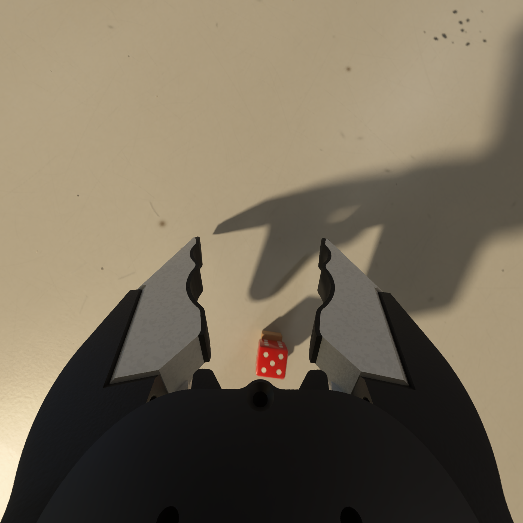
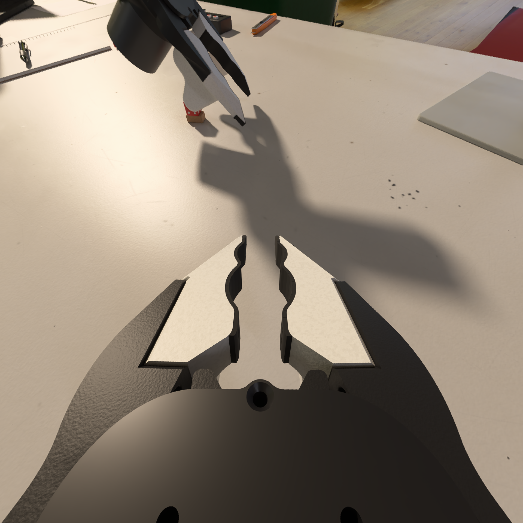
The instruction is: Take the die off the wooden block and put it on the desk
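Left gripper (image 1: pixel 260 243) fingers wide, empty, straddling the red die (image 1: pixel 271 362), which sits on the wooden block (image 1: pixel 272 336) at 6 o'clock in the left wrist view. Step looks like pre-grasp: next, lower and close. Right gripper (image 2: pixel 260 240) fingers narrow, empty, over the counter (image 2: pixel 113 226).

Warm, fairly bright light fell low from the left across the pale bench (image 2: pixel 85 198), leaving a soft glare patch toward its left edge. The left claw (image 2: pixel 243 109) threw a long, dark shadow (image 2: pixel 283 198) rightward, crisp near the tips and blurred farther out; the same shadow (image 1: pixel 396 226) filled the right of the left wrist view. The die (image 1: pixel 271 362) stayed sharp and lit. Wide-angle stretch bowed the bench's far edge, and the right claw (image 2: pixel 260 240) body lay half in shade.
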{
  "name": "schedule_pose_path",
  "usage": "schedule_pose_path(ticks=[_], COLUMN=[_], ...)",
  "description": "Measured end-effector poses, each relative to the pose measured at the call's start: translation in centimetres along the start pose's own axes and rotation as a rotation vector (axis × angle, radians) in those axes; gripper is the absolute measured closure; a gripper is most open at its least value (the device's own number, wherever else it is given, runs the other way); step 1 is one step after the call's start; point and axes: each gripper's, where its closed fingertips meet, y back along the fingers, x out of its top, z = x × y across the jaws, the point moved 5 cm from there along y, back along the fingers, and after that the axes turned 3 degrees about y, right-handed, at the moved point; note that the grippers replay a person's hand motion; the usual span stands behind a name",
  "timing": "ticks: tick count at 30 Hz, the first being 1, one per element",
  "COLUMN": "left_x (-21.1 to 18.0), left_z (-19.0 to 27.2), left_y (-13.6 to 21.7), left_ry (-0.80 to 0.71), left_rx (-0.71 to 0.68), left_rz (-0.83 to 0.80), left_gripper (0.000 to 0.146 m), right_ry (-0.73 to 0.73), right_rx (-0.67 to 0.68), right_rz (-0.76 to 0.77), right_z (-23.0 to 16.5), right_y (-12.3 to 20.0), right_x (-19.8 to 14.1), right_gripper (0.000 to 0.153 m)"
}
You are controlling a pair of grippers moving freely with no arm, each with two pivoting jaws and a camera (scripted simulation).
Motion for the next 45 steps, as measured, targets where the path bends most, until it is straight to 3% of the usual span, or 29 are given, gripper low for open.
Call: schedule_pose_path(ticks=[29,38,45], left_x=[-4.4,-4.9,-5.4], left_z=[3.0,3.3,1.5], left_y=[3.1,3.5,5.7], left_ry=[-0.064,-0.085,-0.107], left_rx=[-0.183,-0.172,-0.039], left_rz=[-0.003,-0.001,0.061], left_gripper=[0.086,0.086,0.096], right_ry=[-0.007,-0.002,0.002], right_rx=[0.017,0.016,0.020], right_rz=[-0.019,-0.011,-0.017], right_z=[0.0,-0.1,-0.2], right_y=[-0.2,-0.1,-0.2], right_x=[-0.1,-0.1,-0.1], right_gripper=[0.135,0.135,0.135])
